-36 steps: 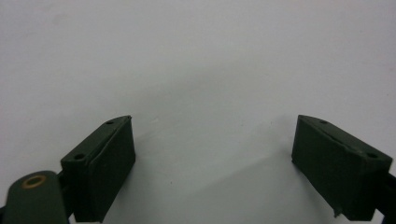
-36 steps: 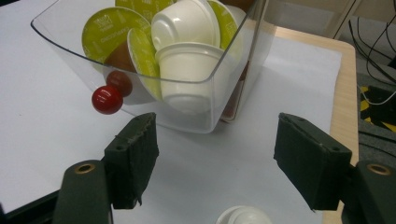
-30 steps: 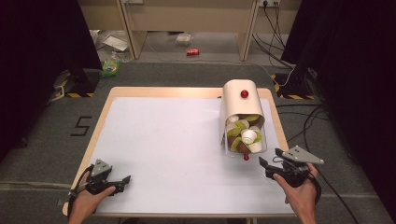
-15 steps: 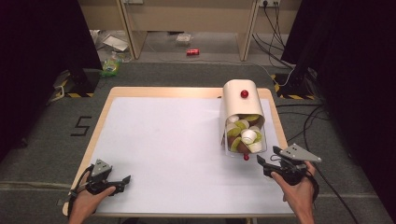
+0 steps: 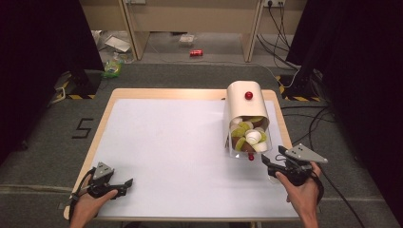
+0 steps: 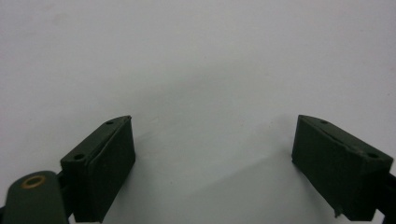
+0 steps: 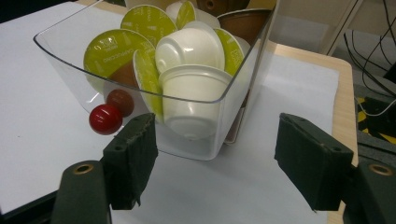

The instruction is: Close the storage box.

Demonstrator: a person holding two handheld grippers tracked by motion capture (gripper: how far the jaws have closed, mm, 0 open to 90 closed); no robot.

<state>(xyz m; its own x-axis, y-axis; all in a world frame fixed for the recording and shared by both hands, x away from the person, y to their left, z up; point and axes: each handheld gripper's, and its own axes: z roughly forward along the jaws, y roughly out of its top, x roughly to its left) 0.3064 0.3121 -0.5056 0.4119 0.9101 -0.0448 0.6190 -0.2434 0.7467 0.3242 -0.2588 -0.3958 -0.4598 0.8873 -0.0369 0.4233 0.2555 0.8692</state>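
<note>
Your right gripper [image 7: 215, 154] has just been opening its jaws, nothing between them, just before the clear plastic drawer [image 7: 219, 121] of one cream dispenser [image 5: 244, 100] holding mixed capsules. Your left gripper [image 6: 212, 163] gapes wide, empty.

Clear glossy plastic drawer [image 7: 140, 100]; matt white tabletop [image 5: 166, 142]; wood edge.

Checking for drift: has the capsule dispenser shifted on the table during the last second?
No. The dispenser sits in the same spot against the table's right edge.
</note>
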